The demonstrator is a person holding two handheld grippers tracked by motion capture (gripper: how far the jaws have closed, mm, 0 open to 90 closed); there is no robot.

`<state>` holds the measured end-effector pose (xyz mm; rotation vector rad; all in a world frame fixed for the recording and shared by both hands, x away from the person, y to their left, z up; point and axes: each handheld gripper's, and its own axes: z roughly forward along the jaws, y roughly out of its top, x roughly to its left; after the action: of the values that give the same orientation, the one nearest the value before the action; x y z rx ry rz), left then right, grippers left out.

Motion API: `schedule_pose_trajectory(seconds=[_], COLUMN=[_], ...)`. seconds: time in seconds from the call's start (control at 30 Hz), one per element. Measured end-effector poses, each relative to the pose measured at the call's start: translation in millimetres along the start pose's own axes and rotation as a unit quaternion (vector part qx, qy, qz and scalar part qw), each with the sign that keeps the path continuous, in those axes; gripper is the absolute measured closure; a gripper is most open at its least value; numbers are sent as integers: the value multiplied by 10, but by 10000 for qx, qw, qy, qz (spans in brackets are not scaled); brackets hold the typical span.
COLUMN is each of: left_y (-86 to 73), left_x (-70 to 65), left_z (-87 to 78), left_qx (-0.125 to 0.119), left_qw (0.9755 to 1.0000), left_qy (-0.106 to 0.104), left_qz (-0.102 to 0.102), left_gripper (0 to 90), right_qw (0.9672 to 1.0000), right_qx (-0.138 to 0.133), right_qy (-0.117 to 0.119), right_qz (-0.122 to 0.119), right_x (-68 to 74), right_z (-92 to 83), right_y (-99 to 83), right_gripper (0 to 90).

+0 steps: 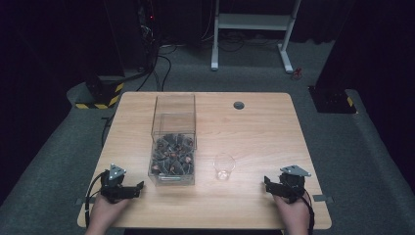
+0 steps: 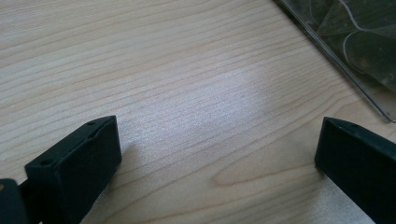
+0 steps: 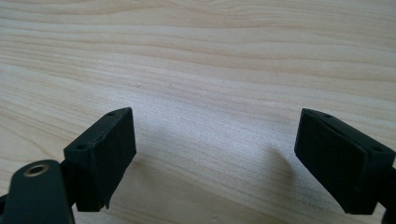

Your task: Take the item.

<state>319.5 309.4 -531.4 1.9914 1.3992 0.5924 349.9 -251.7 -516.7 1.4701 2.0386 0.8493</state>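
Note:
A clear plastic box (image 1: 173, 142) stands left of the table's middle, its bottom covered with several dark wrapped pieces (image 1: 172, 154). A small clear cup (image 1: 224, 167) stands upright and empty just right of the box. My left gripper (image 1: 131, 190) rests on the table near the front left, open, nothing between its jaws; its own view has the gripper (image 2: 217, 140) over bare wood with the box corner (image 2: 355, 42) at the upper right. My right gripper (image 1: 270, 183) rests at the front right, open; seen in its own view, the gripper (image 3: 215, 135) holds nothing.
The wooden table (image 1: 264, 132) has a round cable hole (image 1: 239, 105) near its far edge. A white desk frame (image 1: 252, 24) stands on the grey floor beyond. Dark stands with yellow-black striped bases (image 1: 100, 95) are at the far left and right.

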Motion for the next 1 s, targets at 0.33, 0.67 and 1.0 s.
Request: schedule_pose_trajectory(seconds=[0.33,0.67,1.0], left_y=[0,0,0], left_x=[2,2,2], left_z=[0,0,0], left_qx=[5,5,4], left_qw=[10000,10000,10000], left_qy=[-5,-6,-6], left_qz=[10,12,11], left_gripper=[6,5,6], right_qw=[9998,9993,9985], right_qx=[-145,-250,-360], right_qy=[98,244,371], right_qz=[-57,-119,-184], right_x=[54,123,181], right_z=[-39,-74,-83], right_y=[27,41,33], right_gripper=[126,129,130])
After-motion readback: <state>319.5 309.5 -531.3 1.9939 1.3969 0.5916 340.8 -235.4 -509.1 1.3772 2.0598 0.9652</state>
